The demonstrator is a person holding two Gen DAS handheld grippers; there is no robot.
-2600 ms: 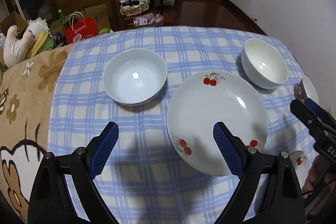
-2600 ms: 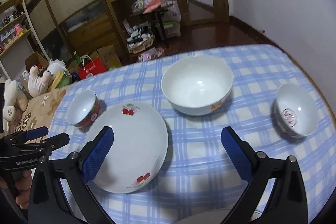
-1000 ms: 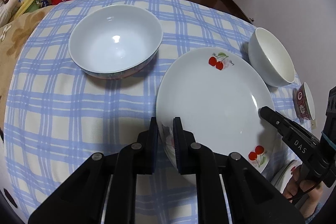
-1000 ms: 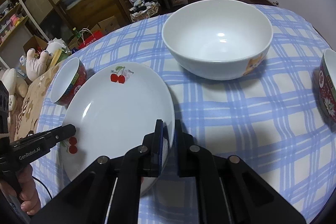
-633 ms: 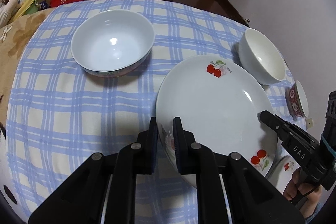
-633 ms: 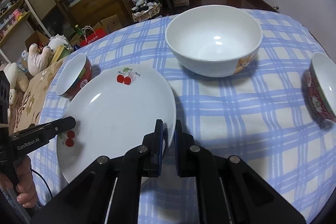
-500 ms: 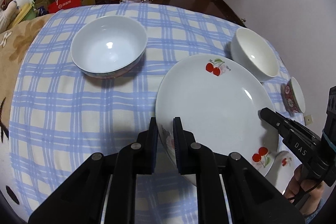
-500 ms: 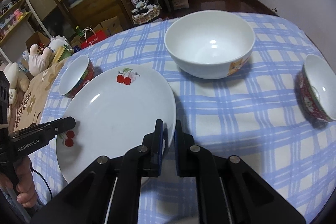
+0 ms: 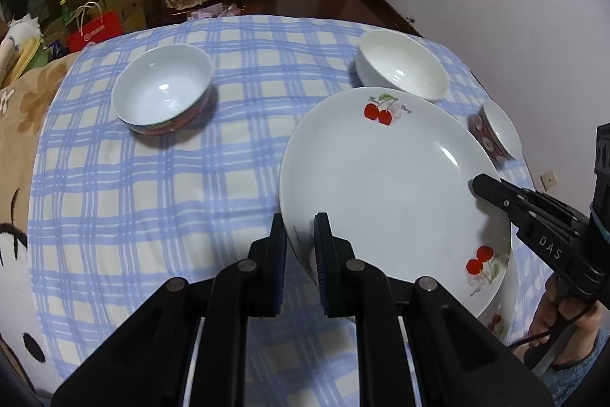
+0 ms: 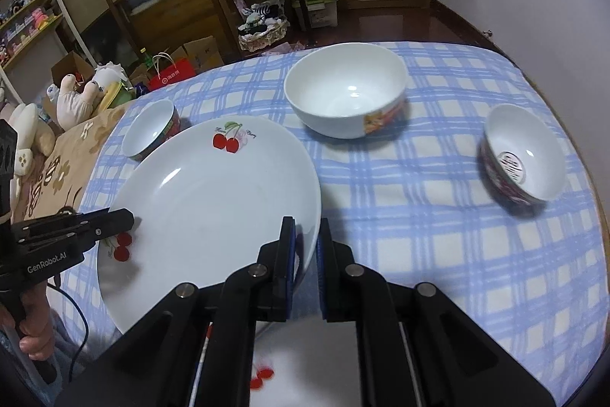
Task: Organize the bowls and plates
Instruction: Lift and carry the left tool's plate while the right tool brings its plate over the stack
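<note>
Cherry plate [image 9: 381, 178] now off checked cloth [image 9: 152, 197], left gripper [image 9: 299, 246] and right gripper [image 10: 305, 246] both clamped on opposite rims; lift done, second plate [image 10: 263, 374] below likely stack target.

White letters "DAS" stand on the black body of the right gripper [image 9: 481, 186], seen from the left wrist view at the plate's [image 9: 389, 185] right rim. From the right wrist view, "GenRobot.AI" reads in white along the side of the left gripper [image 10: 127, 218], at the plate's left rim. Small script sits beside the cherry print on the plate's far rim, too small to read. The red shopping bag [image 10: 171, 73] on the floor carries a white logo and characters, also too small to make out. The small bowl [image 10: 524, 155] at right has a printed mark inside, unreadable.
</note>
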